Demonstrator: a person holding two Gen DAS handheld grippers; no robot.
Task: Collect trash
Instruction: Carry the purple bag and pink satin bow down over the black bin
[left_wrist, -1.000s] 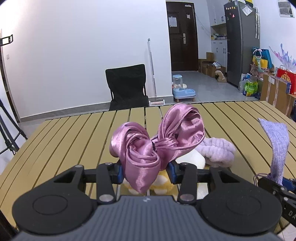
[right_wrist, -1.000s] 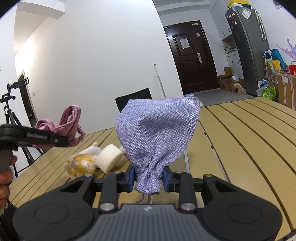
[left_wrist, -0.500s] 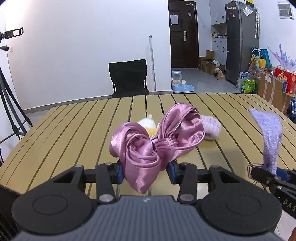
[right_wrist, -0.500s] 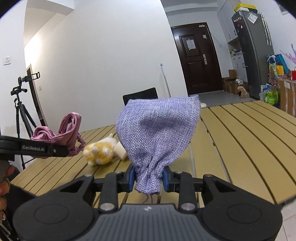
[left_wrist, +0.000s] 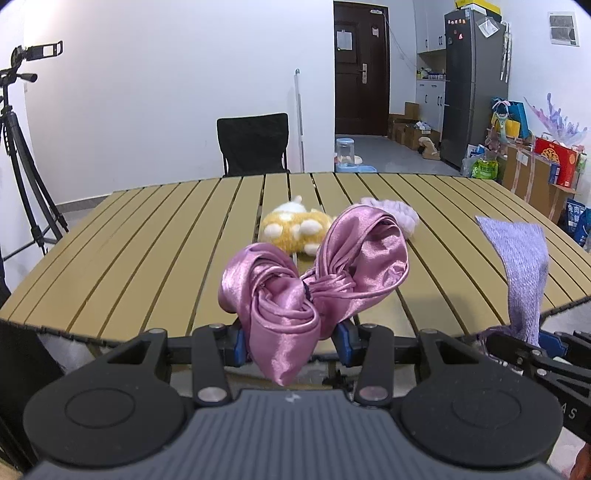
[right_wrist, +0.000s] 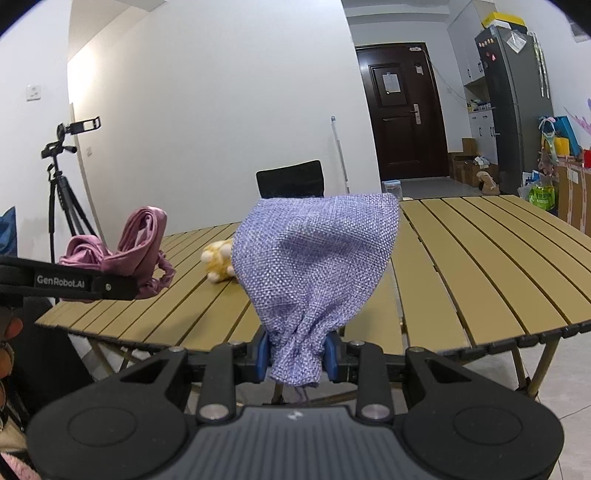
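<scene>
My left gripper (left_wrist: 291, 345) is shut on a pink satin bow (left_wrist: 314, 280), held in the air just off the near edge of the slatted wooden table (left_wrist: 155, 236). The bow also shows in the right wrist view (right_wrist: 122, 254). My right gripper (right_wrist: 295, 356) is shut on the gathered neck of a purple woven pouch (right_wrist: 317, 258), held upright off the table's near edge. The pouch also shows in the left wrist view (left_wrist: 521, 266). A yellow and white plush toy (left_wrist: 295, 227) and a fluffy lilac scrunchie (left_wrist: 397, 214) lie on the table's middle.
A black chair (left_wrist: 253, 142) stands behind the table's far edge. A camera tripod (left_wrist: 22, 155) stands at the left. A fridge (left_wrist: 474, 85), boxes and bags line the right wall. A dark door (left_wrist: 358, 66) is at the back.
Both grippers have pulled back from over the table to beyond its near edge, each still holding its item. The plush toy and scrunchie now look farther away.
</scene>
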